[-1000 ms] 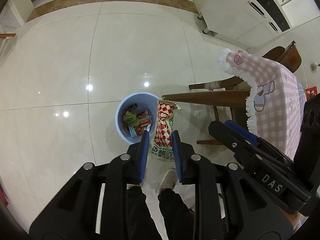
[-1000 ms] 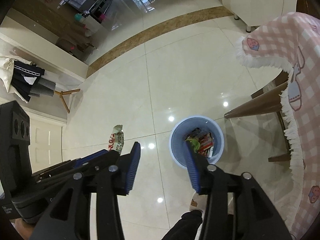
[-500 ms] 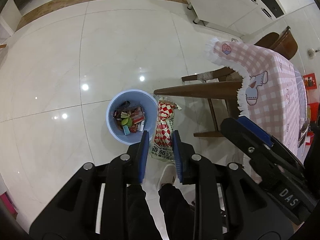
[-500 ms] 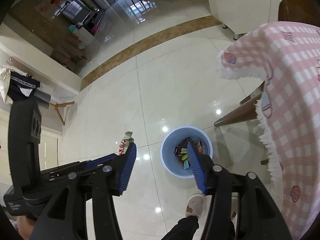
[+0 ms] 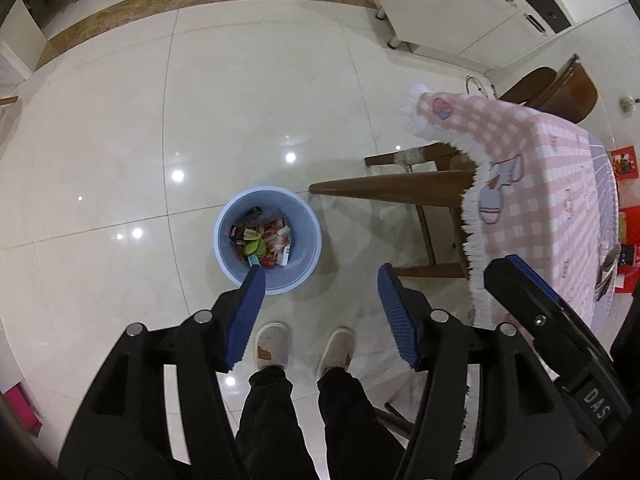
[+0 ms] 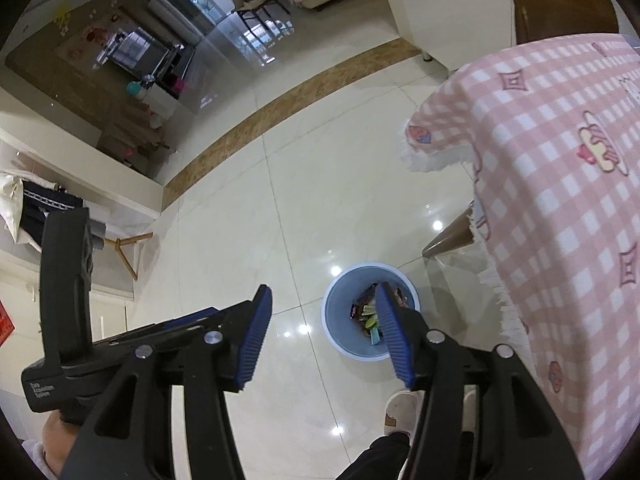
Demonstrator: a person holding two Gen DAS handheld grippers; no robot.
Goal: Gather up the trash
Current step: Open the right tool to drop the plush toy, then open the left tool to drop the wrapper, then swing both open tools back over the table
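A light blue bin [image 5: 304, 248] stands on the tiled floor, holding several wrappers [image 5: 264, 242]. It also shows in the right wrist view [image 6: 344, 340]. My left gripper [image 5: 322, 300] is open and empty, high above the floor, just near side of the bin. My right gripper [image 6: 324, 320] is open and empty, high above the floor beside the bin. The red-checked packet I held earlier cannot be picked out among the wrappers.
A table with a pink checked cloth [image 5: 560, 184] stands right of the bin, with wooden legs [image 5: 392, 190] and a chair [image 5: 556, 88] behind. White cabinets [image 5: 460, 4] stand at the back. The person's slippers [image 5: 272, 344] are below the grippers.
My left gripper has opened and let go of the red-checked packet, which is gone from between the fingers. Both grippers have risen higher above the bin.
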